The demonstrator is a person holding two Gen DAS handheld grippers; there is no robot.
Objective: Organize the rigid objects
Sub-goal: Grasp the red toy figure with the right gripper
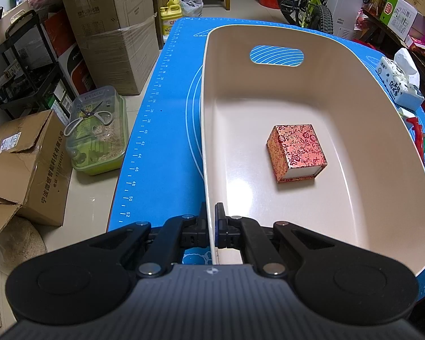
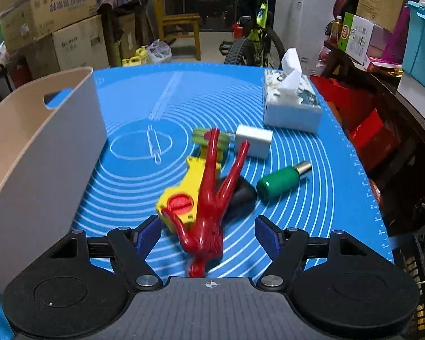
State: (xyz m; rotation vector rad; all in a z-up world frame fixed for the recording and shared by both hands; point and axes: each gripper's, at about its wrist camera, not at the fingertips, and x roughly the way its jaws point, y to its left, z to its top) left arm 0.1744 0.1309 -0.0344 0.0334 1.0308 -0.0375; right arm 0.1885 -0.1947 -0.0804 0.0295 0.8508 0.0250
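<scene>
Clamping the near rim of the beige bin (image 1: pixel 354 90), your left tool (image 1: pixel 211 223) has its jaws clenched on the thin plastic wall, one finger outside and one inside. The bin stands on the blue mat (image 1: pixel 167 130) that covers the counter. Inside the bin, a red floral box (image 1: pixel 296 151) sits on the floor of the bin, near the middle and apart from every wall.

Your right tool (image 2: pixel 208 233) is released: its jaws stand apart, with the red figure (image 2: pixel 209 206) lying between the blue pads (image 2: pixel 148 233). Neither pad touches the figure. The figure lies lengthwise along the tool's axis, its head toward the camera and its legs pointing away.

Under and beside the figure lies a yellow toy (image 2: pixel 181 198) with a red round part on top. A dark object (image 2: pixel 240 195) sits just right of the figure; you cannot tell what it is. Further right, a green bottle (image 2: pixel 280 182) with a metallic cap lies on its side. A white block (image 2: pixel 253 140) lies beyond the figure's legs, and a tissue pack (image 2: pixel 291 104) stands near the far right edge of the mat. From the right wrist view, the bin is at the left of the mat, well apart from the figure.
</scene>
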